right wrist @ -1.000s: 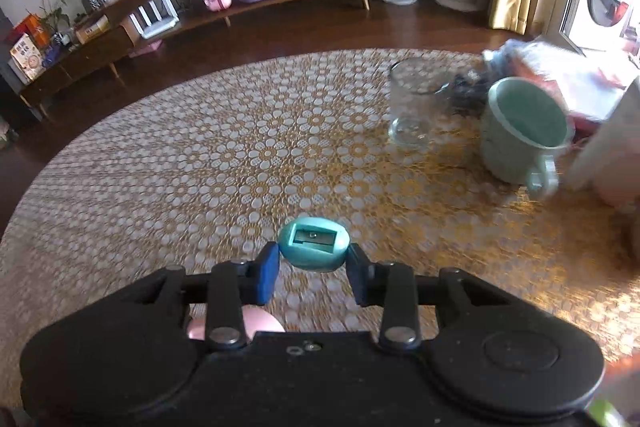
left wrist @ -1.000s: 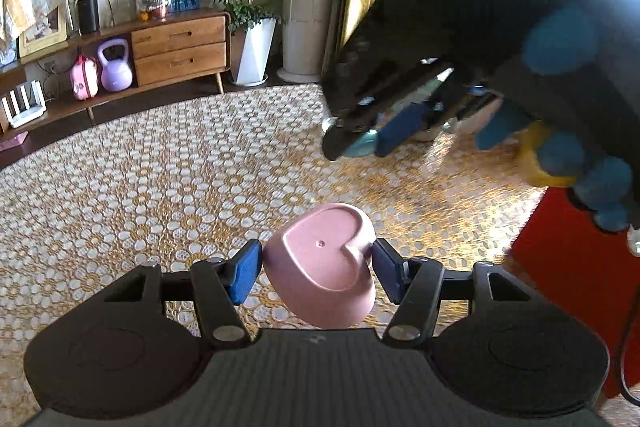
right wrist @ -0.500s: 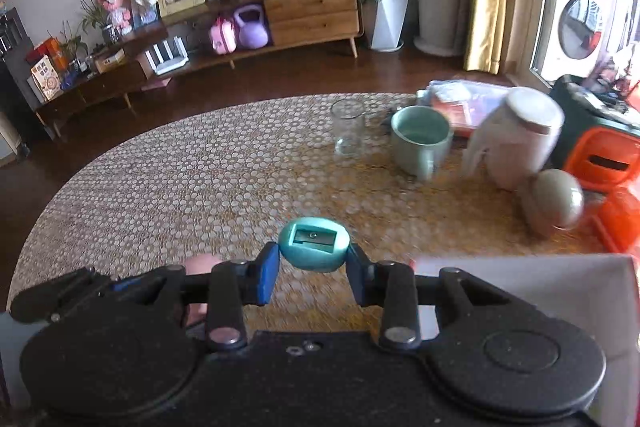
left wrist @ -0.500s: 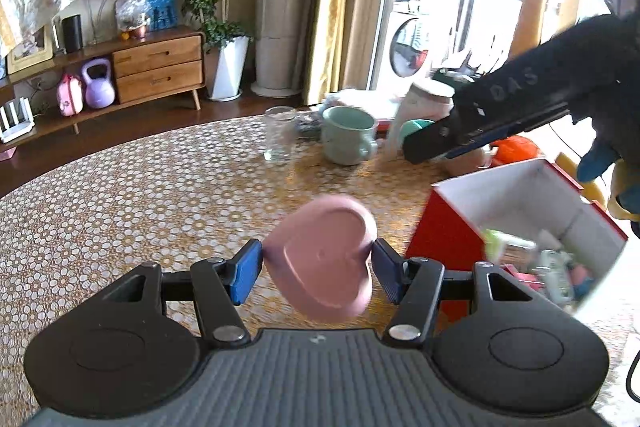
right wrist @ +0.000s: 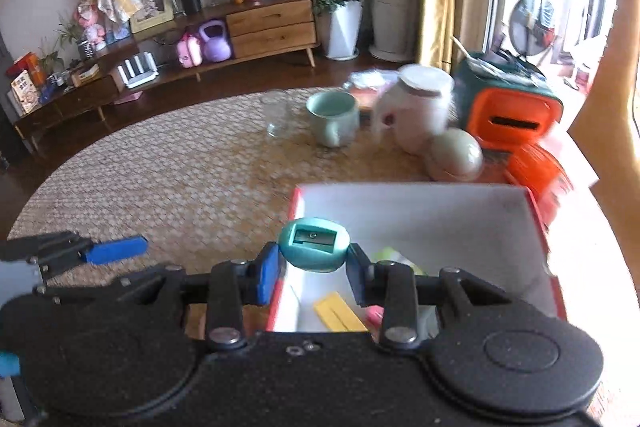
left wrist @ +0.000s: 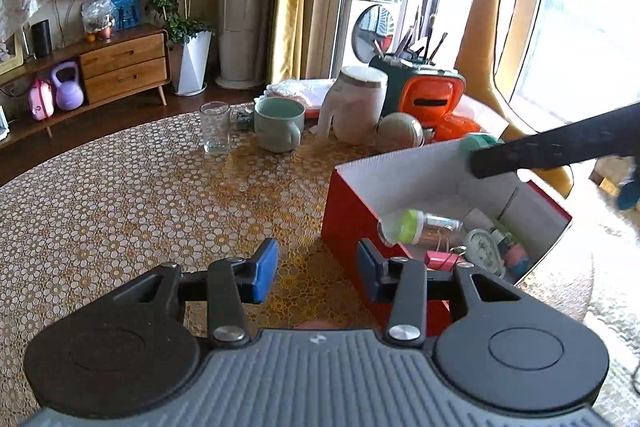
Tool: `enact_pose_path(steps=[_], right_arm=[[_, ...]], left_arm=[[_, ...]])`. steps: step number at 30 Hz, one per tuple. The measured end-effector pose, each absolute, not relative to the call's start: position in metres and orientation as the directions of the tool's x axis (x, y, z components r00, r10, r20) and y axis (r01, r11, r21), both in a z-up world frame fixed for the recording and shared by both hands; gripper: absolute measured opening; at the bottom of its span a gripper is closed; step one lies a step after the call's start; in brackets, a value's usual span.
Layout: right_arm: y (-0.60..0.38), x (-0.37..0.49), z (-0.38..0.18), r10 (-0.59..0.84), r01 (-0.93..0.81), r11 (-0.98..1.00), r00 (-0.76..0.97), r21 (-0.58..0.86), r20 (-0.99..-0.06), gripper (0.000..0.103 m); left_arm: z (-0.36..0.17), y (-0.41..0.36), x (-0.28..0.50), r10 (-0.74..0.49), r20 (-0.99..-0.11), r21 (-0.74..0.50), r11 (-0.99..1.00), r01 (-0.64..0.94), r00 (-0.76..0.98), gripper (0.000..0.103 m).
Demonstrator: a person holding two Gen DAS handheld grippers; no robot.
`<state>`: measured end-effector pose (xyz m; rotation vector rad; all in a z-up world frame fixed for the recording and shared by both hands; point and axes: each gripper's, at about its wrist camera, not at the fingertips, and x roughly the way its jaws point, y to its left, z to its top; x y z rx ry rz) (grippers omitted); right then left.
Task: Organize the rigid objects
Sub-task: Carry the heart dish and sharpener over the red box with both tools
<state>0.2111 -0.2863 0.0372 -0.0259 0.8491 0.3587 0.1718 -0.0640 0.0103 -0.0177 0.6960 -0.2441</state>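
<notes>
My left gripper [left wrist: 316,263] has nothing between its blue pads [left wrist: 264,271] and its jaws are closing; it hangs over the table just left of the red box [left wrist: 348,219]. A sliver of pink [left wrist: 316,325] shows under its body. My right gripper [right wrist: 313,267] is shut on a teal pencil sharpener [right wrist: 313,245] above the near left corner of the red box [right wrist: 294,203]. The left wrist view shows the right gripper's dark finger [left wrist: 560,147] and the sharpener [left wrist: 478,141] over the box's far wall. The box holds a green-capped bottle [left wrist: 416,227], clips and several small items.
Behind the box stand a glass [left wrist: 215,127], a green mug [left wrist: 278,123], a white jug [left wrist: 356,107], a round grey-green object [left wrist: 400,133] and an orange case [left wrist: 434,99]. The patterned tablecloth [left wrist: 140,195] stretches left of the box. A chair back [left wrist: 484,27] rises at the right.
The pink heart-shaped dish that sat between my left jaws is gone from them, and the jaws stand narrower. Both grippers have swung right to the red box; the right one still carries the sharpener.
</notes>
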Motion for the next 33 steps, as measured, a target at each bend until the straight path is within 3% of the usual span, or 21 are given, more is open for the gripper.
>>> enact_pose_path(steps=[12, 18, 22, 33], right_arm=[[-0.324, 0.198, 0.013, 0.285, -0.284, 0.949, 0.591, 0.136, -0.755, 0.035], [-0.333, 0.198, 0.003, 0.283, -0.277, 0.950, 0.577, 0.143, -0.766, 0.035], [-0.338, 0.196, 0.002, 0.277, -0.274, 0.952, 0.576, 0.138, -0.769, 0.035], [-0.349, 0.198, -0.006, 0.268, -0.263, 0.955, 0.564, 0.138, -0.781, 0.035]], left_arm=[[-0.058, -0.062, 0.168, -0.229, -0.742, -0.095, 0.966, 0.240, 0.629, 0.045], [-0.084, -0.074, 0.164, -0.237, -0.763, -0.105, 0.963, 0.247, 0.601, 0.069], [-0.099, -0.087, 0.160, -0.234, -0.771, -0.064, 0.954, 0.294, 0.592, 0.070], [-0.128, -0.095, 0.166, -0.167, -0.790, -0.038, 0.974, 0.225, 0.590, 0.071]])
